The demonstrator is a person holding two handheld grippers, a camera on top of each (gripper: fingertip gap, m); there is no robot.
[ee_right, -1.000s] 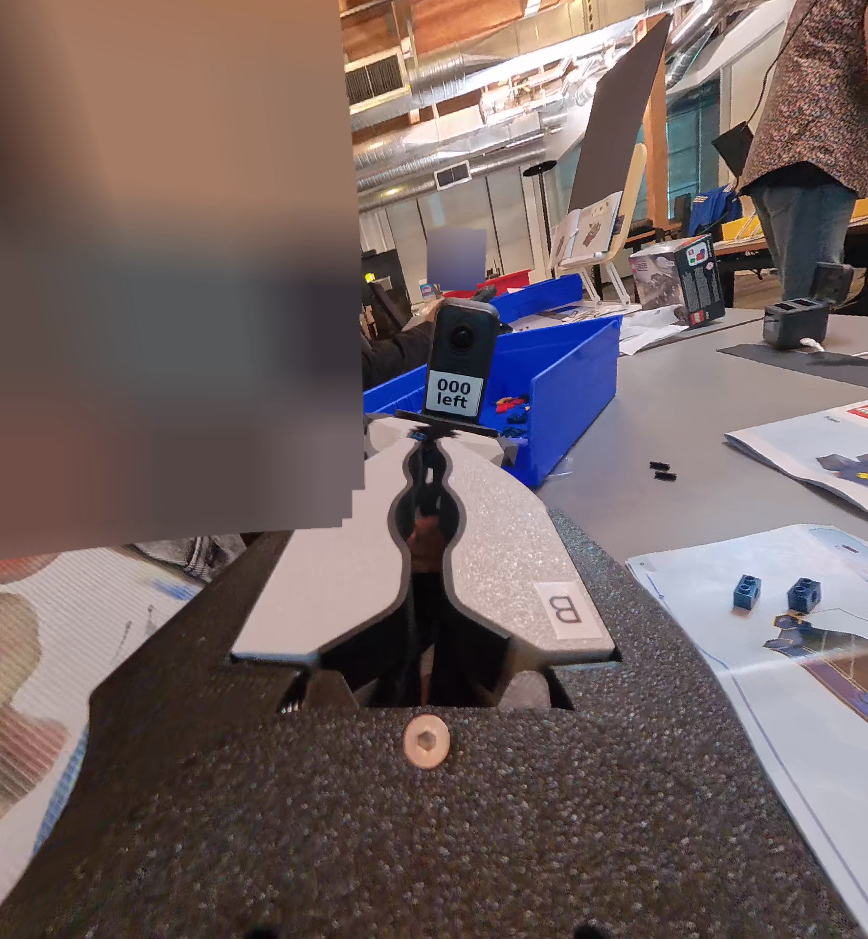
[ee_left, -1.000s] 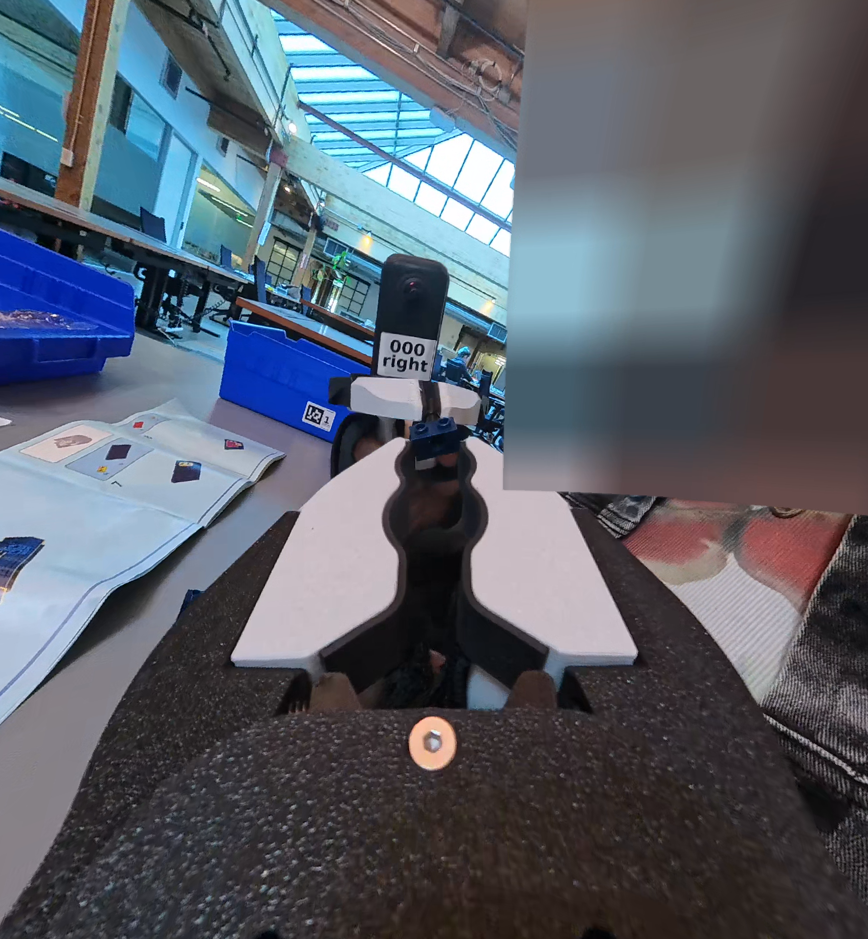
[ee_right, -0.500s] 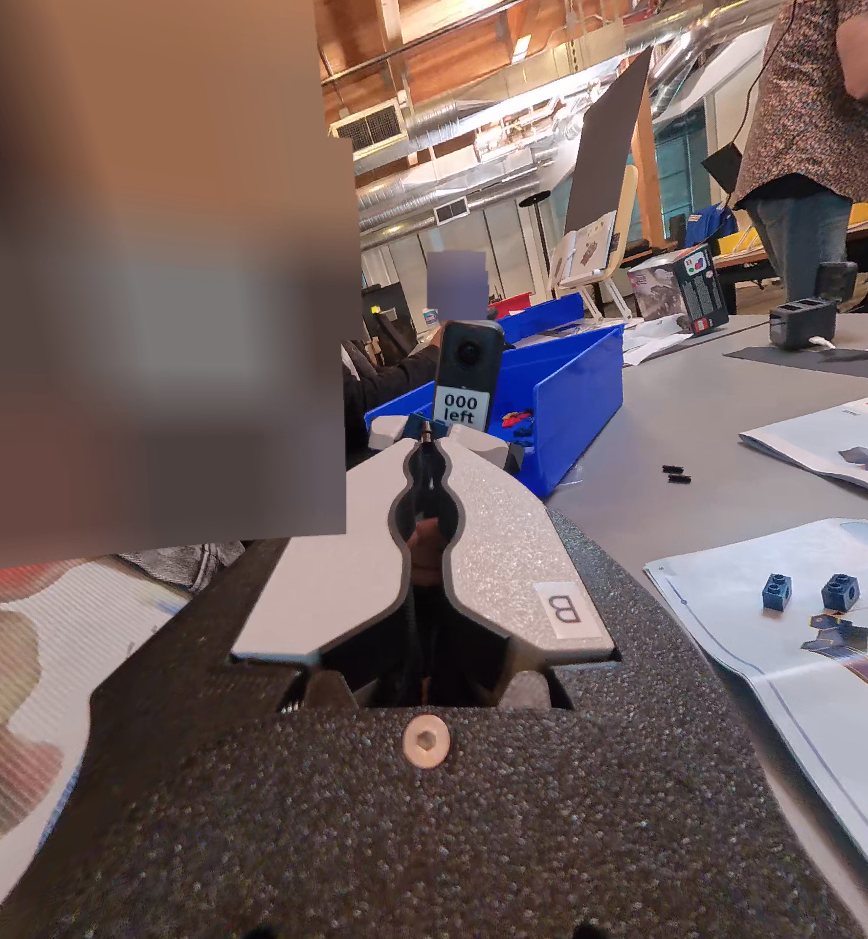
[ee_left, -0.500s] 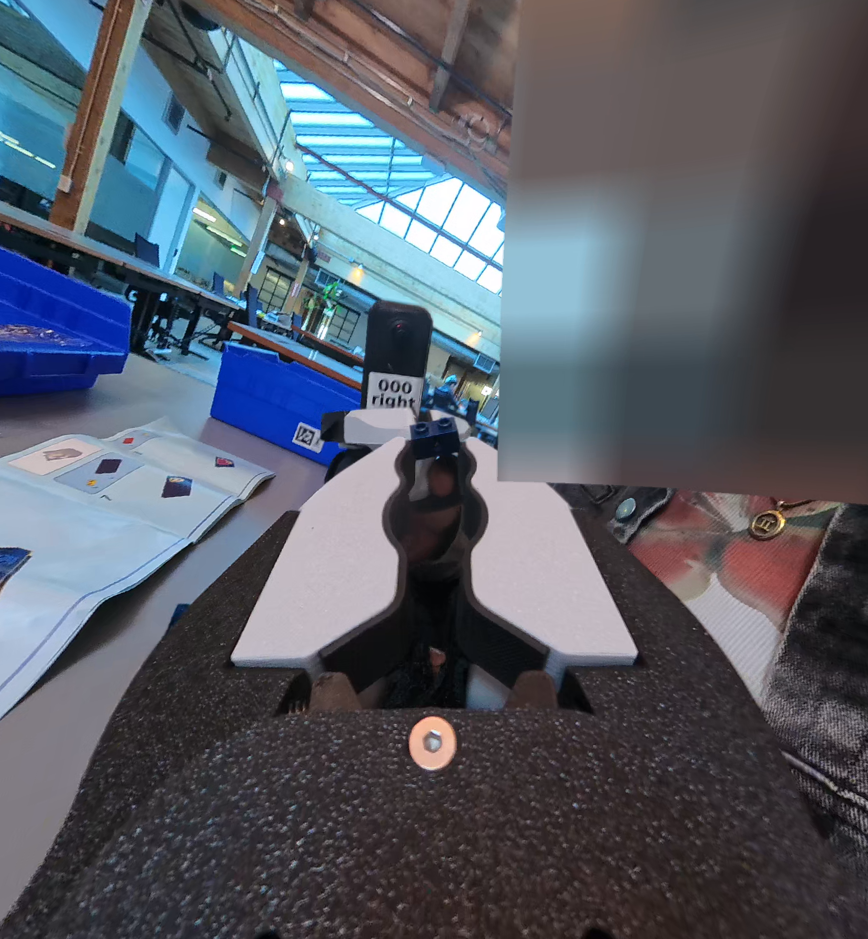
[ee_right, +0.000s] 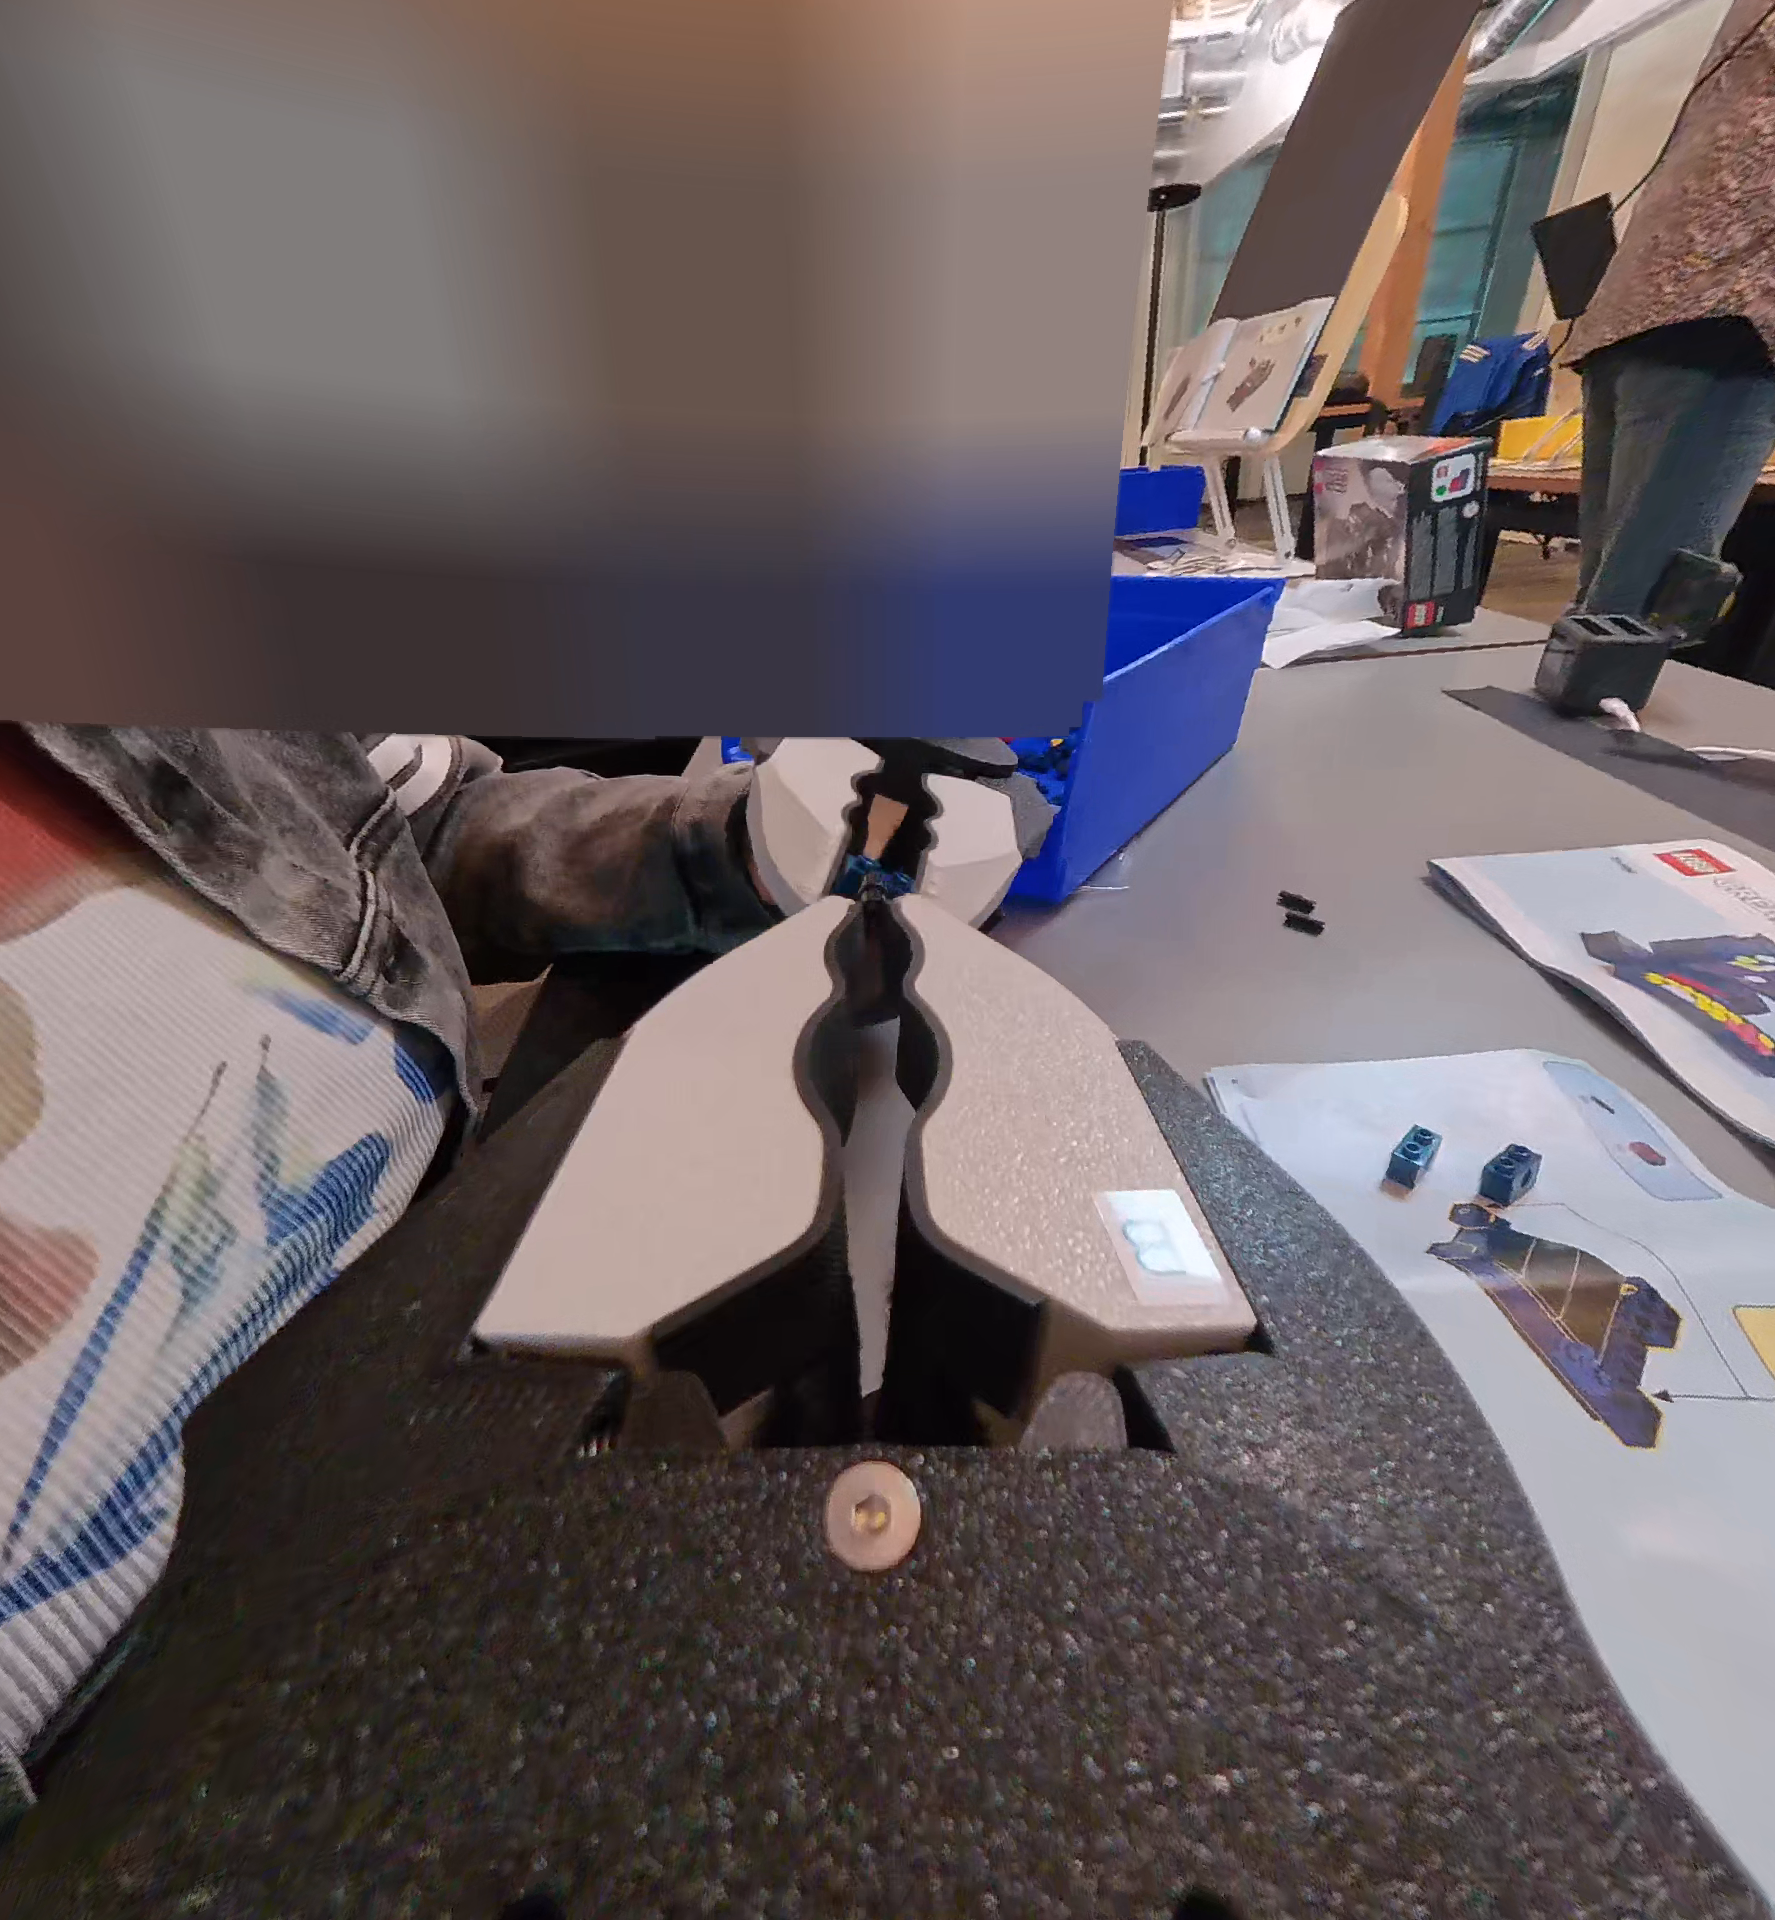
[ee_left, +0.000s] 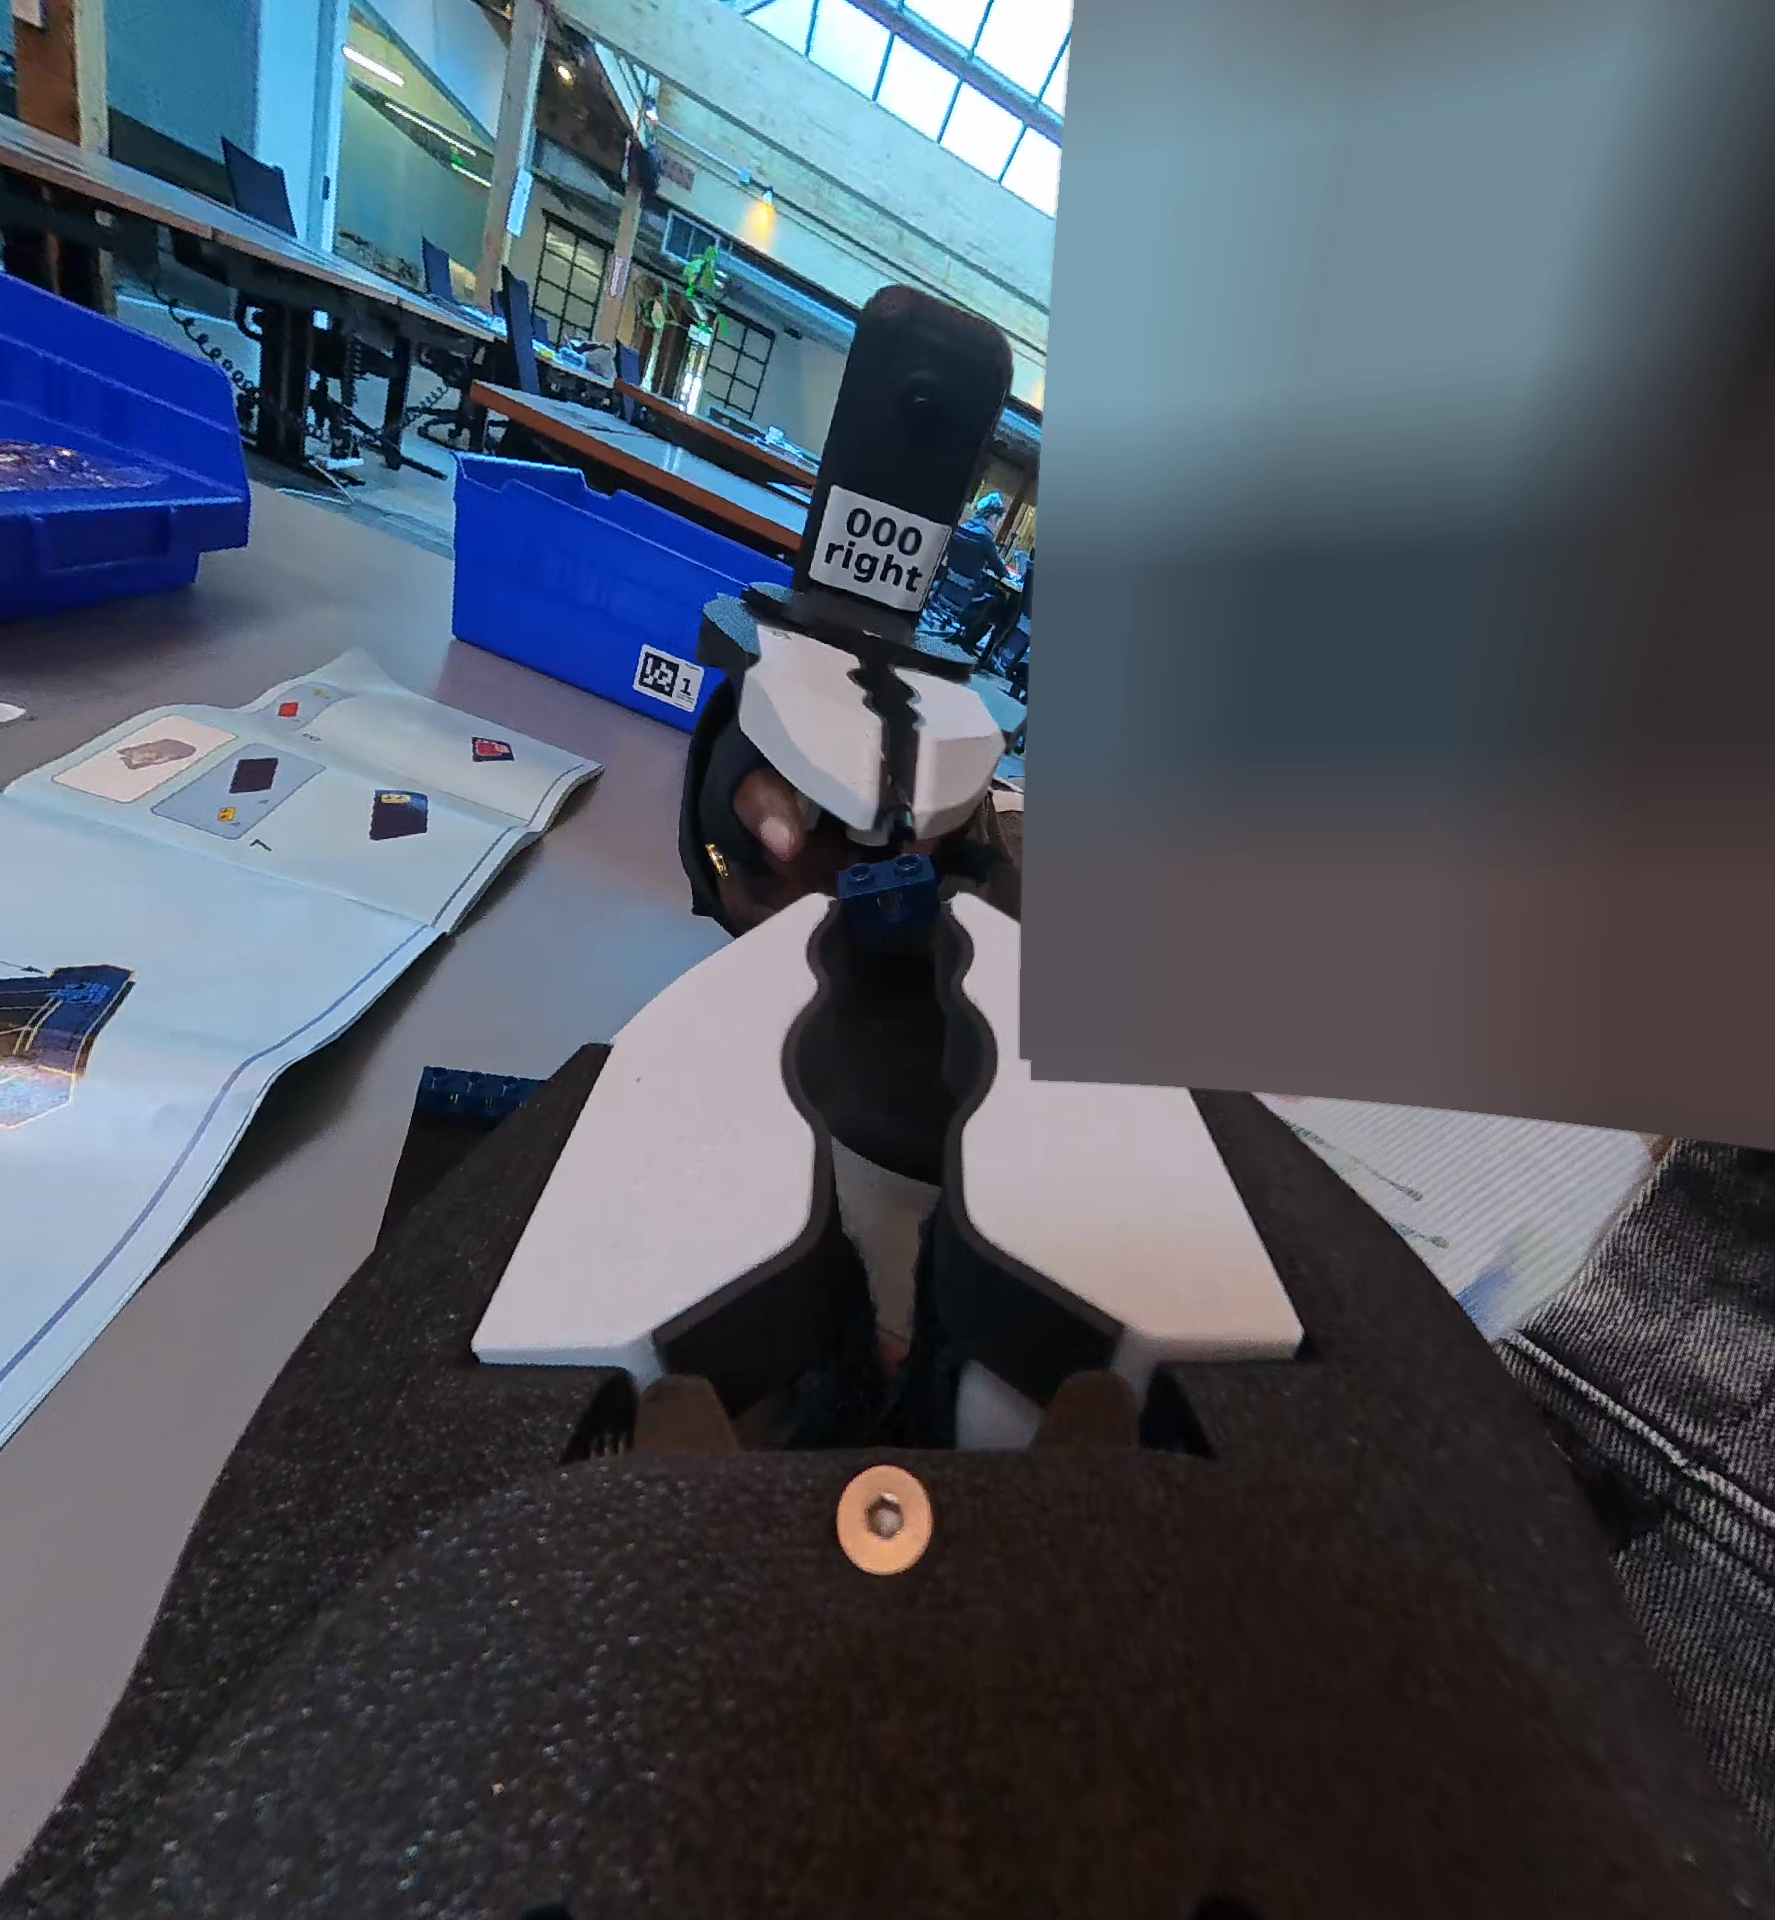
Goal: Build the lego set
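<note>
Left wrist view: the left gripper (ee_left: pixel 888 920) is closed partway, its two white fingertips pinching a small dark blue brick (ee_left: pixel 885 902) between them; the brick sits level at the very tips, two studs on top and a hole in its near face. Directly beyond and slightly above it hangs the right gripper (ee_left: pixel 893 821), its fingers pressed almost together, tips just apart from the brick. An open instruction booklet (ee_left: pixel 187 914) lies on the grey table (ee_left: pixel 571 935) to the left, with a blue bin (ee_left: pixel 571 582) behind. Compared with a second ago, the right gripper stands nearer and higher. Right wrist view: the right gripper (ee_right: pixel 870 906) is nearly shut on a thin dark pin, hard to make out, which meets the blue brick held by the left gripper (ee_right: pixel 878 868) opposite. Two loose blue bricks (ee_right: pixel 1459 1164) rest on a booklet to the right. The left gripper's camera, in view earlier, is now behind the blur patch.
</note>
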